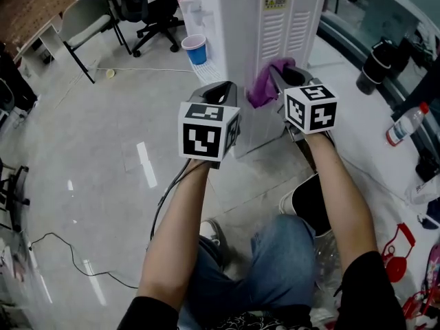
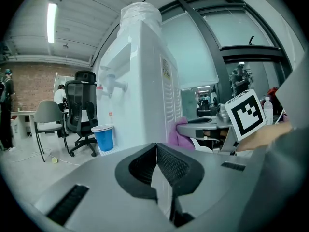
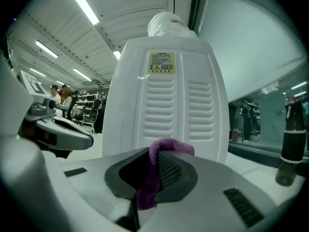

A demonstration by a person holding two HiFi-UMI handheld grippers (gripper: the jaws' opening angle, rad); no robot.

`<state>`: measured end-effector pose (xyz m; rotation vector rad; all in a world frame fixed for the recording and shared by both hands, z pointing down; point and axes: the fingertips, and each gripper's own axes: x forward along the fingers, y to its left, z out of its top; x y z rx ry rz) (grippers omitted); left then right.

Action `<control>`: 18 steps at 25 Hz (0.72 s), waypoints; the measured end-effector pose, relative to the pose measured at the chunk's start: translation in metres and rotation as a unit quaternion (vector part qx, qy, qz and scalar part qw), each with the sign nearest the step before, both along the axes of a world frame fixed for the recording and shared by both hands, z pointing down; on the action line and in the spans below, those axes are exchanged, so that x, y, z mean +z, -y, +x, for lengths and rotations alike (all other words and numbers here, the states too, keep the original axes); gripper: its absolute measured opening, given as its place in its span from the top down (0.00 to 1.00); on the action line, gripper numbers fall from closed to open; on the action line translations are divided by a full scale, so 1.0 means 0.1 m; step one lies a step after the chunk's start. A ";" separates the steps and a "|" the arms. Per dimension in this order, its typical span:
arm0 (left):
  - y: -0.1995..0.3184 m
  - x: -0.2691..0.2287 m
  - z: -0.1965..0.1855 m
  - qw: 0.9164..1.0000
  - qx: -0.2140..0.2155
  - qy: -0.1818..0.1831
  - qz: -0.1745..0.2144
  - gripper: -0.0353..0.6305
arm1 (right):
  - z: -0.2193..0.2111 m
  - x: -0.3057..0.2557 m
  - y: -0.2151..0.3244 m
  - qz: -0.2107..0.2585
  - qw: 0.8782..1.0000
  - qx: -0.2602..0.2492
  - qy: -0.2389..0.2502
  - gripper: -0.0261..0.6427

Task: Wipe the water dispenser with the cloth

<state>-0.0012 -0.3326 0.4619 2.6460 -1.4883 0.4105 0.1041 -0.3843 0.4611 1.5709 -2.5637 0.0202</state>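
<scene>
The white water dispenser [image 1: 254, 40] stands on the floor ahead of me, its vented back panel [image 3: 166, 115] facing the right gripper. My right gripper [image 1: 280, 74] is shut on a purple cloth [image 1: 265, 84], held close to the dispenser's back panel; touching cannot be told. The cloth [image 3: 154, 170] bulges up between the jaws in the right gripper view. My left gripper [image 1: 221, 89] hangs to the left, beside the dispenser's corner, shut with nothing in it. In the left gripper view the dispenser [image 2: 140, 81] and the cloth [image 2: 176, 134] show ahead.
A blue cup [image 1: 195, 49] sits at the dispenser's front base. Office chairs [image 1: 148, 9] stand at the back left. A counter on the right carries a clear bottle [image 1: 405, 124] and a dark flask [image 1: 377, 64]. A cable [image 1: 75, 260] lies on the floor.
</scene>
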 end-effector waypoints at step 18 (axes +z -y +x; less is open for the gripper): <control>0.07 0.35 -0.15 0.999 -0.024 -0.016 -0.026 0.91 | 0.06 1.50 0.00 -0.099 0.994 0.032 0.036 0.91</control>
